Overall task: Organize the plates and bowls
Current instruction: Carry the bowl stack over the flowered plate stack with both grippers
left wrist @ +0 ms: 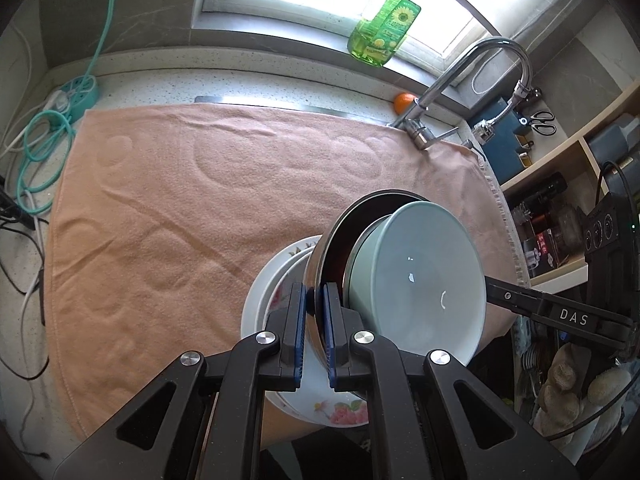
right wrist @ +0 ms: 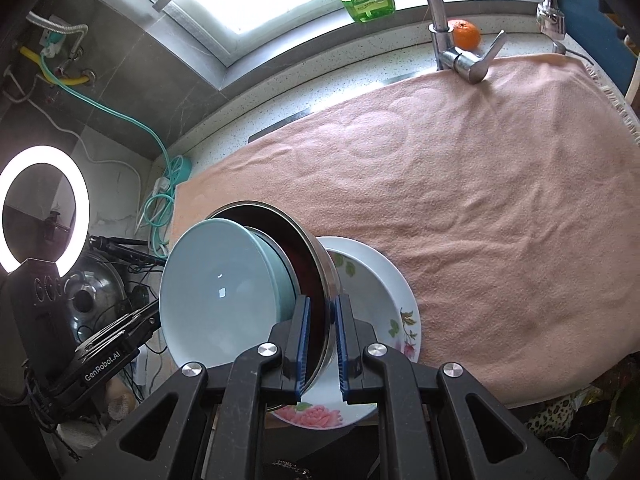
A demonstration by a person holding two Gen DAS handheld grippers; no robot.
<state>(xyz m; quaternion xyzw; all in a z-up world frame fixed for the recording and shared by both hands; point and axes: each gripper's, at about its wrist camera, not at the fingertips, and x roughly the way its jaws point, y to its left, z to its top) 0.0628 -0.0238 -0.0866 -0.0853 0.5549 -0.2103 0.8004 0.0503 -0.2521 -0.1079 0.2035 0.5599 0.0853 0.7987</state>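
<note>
Over the near edge of the peach towel point(left wrist: 168, 208) that covers the counter, both grippers carry one nested stack of dishes. The left gripper point(left wrist: 316, 332) has its blue pads pressed together on the rim of a steel bowl point(left wrist: 320, 272), one pad on the outer wall and one on the inside. The right gripper point(right wrist: 322, 344) is clamped on the same steel bowl's rim from the opposite side, its pads likewise pinching the thin metal wall.

A pale blue bowl point(left wrist: 420, 276) sits nested inside the steel bowl, its mouth tilted toward the right gripper's arm in the left wrist view and toward the left gripper's arm in the right wrist view. Under the steel bowl lies a white floral plate point(right wrist: 384, 304) with pink flowers on its rim; it rests low at the towel's near edge, and whether the steel bowl touches it cannot be told.

At the far edge of the towel a chrome faucet point(left wrist: 472, 80) rises from the speckled counter point(left wrist: 248, 88), with an orange point(right wrist: 466, 34) just beside its base. A green soap bottle point(left wrist: 384, 28) stands on the window sill behind. Off the towel's far left corner lies a teal power strip point(left wrist: 78, 94) with its looped cord.
</note>
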